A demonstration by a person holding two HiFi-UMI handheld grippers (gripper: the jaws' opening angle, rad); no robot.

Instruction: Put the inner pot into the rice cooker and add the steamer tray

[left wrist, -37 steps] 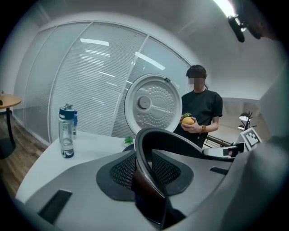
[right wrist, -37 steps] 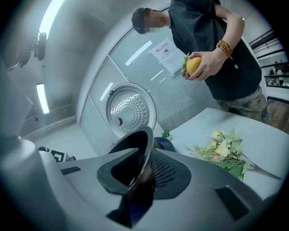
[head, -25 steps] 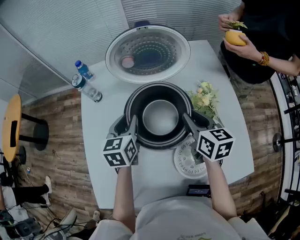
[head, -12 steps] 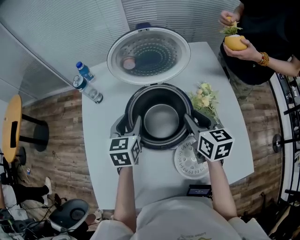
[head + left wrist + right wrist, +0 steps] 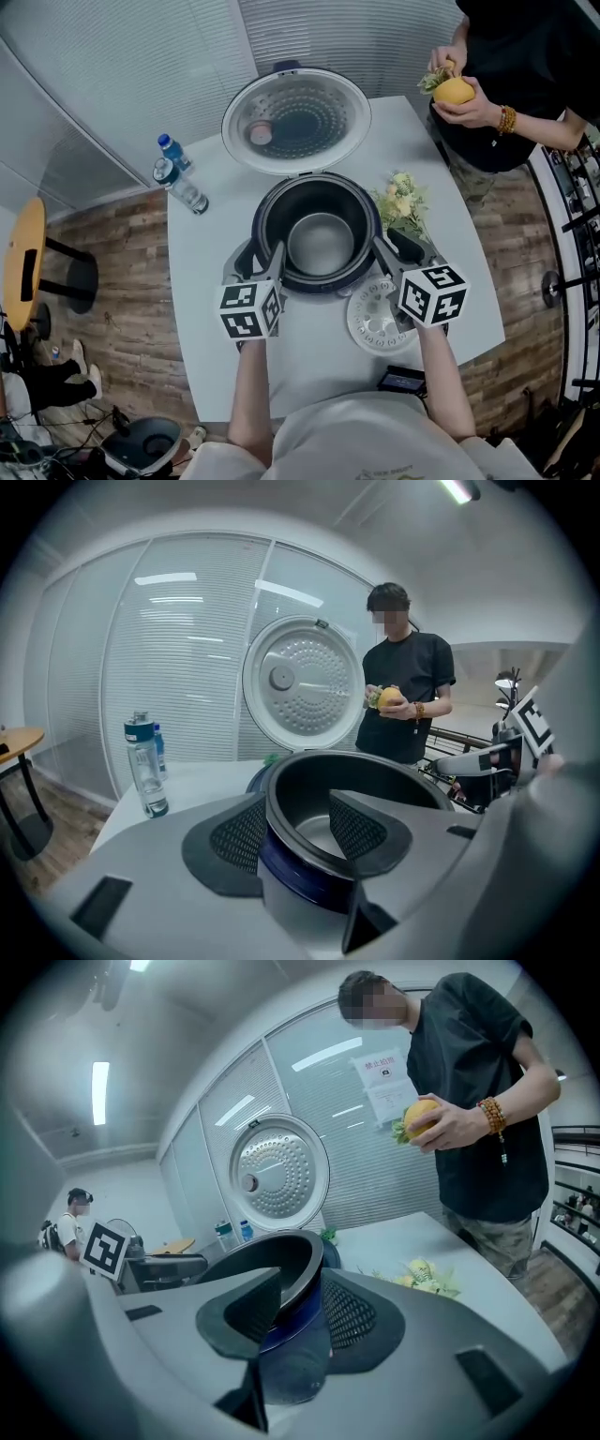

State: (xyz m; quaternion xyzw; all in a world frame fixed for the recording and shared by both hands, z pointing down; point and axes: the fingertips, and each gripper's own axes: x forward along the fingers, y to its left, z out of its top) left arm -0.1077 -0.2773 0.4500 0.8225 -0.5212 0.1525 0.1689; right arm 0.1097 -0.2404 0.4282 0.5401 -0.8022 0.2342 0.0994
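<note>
Since a second ago both pairs of jaws have just been opening; the left gripper [image 5: 273, 266] now stands wide, the right gripper [image 5: 383, 255] a little less so. Each straddles the rim of the inner pot [image 5: 322, 242], one pad inside the wall and one outside; in the left gripper view a gap shows at the inner pad, though whether the outer pad still brushes the wall is hard to judge. The right gripper view shows the same straddle, pads slack on either side of the rim, nothing gripped.

The pot sits down inside the rice cooker [image 5: 266, 202] at the frame's centre, as it did before; the cooker's lid [image 5: 295, 117] stands open at upper centre. The steamer tray [image 5: 374, 325], white and perforated, lies flat on the table [image 5: 214, 239] at lower right of the cooker, partly under the right gripper; a sprig of flowers [image 5: 402, 201] lies right of the cooker; two water bottles [image 5: 181, 181] stand at left. At upper right a bystander holds a yellow fruit [image 5: 454, 91] in both hands.
</note>
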